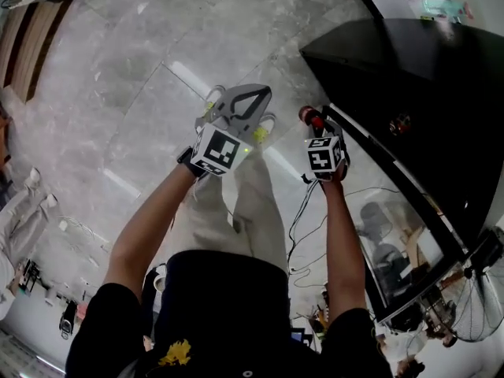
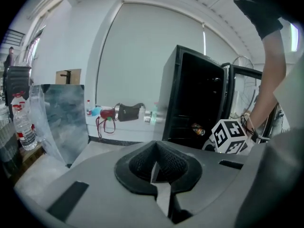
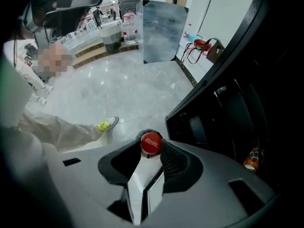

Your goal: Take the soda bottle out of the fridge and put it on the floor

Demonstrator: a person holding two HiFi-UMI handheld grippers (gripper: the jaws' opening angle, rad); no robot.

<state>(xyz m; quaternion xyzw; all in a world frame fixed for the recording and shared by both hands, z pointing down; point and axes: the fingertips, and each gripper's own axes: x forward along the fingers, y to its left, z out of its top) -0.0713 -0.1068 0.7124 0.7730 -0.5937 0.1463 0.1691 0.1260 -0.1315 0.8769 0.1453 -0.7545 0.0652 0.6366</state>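
My right gripper [image 1: 313,121] [image 3: 151,148] points steeply down beside the open black fridge [image 1: 409,77], shut on the neck of the soda bottle just under its red cap [image 3: 151,143] [image 1: 306,115]. The bottle's body hangs below the jaws and is hidden. My left gripper [image 1: 244,102] [image 2: 155,161] is held out to the left of it over the grey marble floor [image 1: 157,69], shut, with nothing between its pads. In the left gripper view the fridge [image 2: 194,99] stands ahead with its door swung open.
The fridge's glass door [image 1: 394,235] stands open at my right. An orange container [image 3: 251,159] lies inside the fridge. Cables [image 1: 303,211] trail on the floor by my legs. A fan [image 1: 476,305] stands behind the door. Water bottles [image 2: 21,122] and a leaning panel [image 2: 64,118] are at the left.
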